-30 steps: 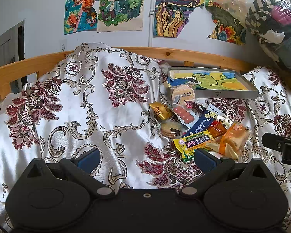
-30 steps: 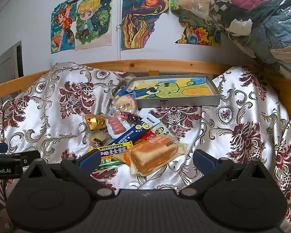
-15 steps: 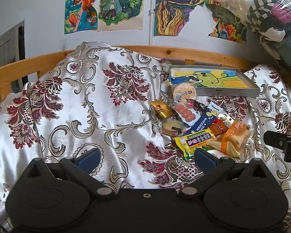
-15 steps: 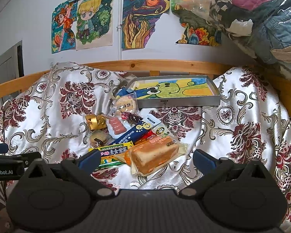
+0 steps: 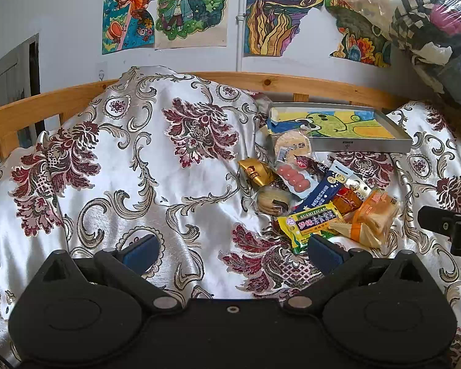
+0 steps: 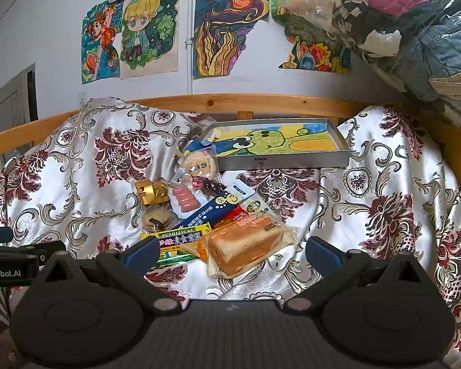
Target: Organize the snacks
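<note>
Bread packet (image 6: 246, 244) lies between and just beyond the spread right gripper (image 6: 232, 250); left gripper (image 5: 230, 250) spread, empty

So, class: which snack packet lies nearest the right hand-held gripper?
The wrapped bread loaf, lying just ahead between the open fingers; the other packets sit behind it.

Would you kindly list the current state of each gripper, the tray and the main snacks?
Left gripper: open, empty.
Right gripper: open, empty, bread just ahead.
Tray: holds no snacks; a round cracker pack leans on its corner.
Bread pack: sealed, lying atop the pile.
Yellow-green pack: lying flat, partly under the bread pack.
Gold packet: on the cloth, at the pile's left edge.
</note>
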Action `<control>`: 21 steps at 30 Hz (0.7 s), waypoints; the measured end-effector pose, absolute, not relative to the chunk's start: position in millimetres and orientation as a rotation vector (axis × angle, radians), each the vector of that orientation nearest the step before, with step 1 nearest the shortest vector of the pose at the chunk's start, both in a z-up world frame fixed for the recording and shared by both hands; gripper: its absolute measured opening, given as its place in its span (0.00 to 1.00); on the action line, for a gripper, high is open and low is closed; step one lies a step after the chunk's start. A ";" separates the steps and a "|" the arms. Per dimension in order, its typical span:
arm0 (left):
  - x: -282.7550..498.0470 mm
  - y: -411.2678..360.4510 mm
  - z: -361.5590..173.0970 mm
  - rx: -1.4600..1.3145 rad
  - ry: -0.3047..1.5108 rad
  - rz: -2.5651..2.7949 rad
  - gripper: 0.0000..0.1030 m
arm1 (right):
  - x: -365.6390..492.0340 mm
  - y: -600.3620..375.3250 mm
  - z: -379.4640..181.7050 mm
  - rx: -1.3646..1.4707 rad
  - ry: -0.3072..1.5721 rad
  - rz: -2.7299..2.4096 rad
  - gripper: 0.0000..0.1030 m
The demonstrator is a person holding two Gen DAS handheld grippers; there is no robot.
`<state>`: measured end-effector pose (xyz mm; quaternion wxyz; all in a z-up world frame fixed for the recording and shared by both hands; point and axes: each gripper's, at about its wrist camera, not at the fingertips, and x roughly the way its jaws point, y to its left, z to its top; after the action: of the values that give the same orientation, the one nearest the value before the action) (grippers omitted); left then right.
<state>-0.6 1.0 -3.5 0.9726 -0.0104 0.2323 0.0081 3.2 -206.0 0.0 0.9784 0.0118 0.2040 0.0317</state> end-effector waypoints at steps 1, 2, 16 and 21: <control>-0.5 0.6 -3.5 -0.021 0.469 0.017 0.99 | 3.1 -206.0 -0.2 0.025 0.411 0.065 1.00; -0.5 0.5 -3.5 -0.020 0.470 0.018 0.99 | 2.8 -206.0 -0.6 0.026 0.411 0.067 1.00; 1.0 -4.0 0.3 0.007 0.494 0.028 0.99 | 2.0 -215.2 0.6 0.085 0.437 0.072 1.00; 13.1 -9.9 3.3 0.030 0.535 0.038 0.99 | 22.1 -231.9 -1.5 0.185 0.544 0.092 1.00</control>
<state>13.1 -9.9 3.3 0.9642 0.0147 0.2641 0.0188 22.1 -231.9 -1.5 0.9580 0.0910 0.2683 0.0453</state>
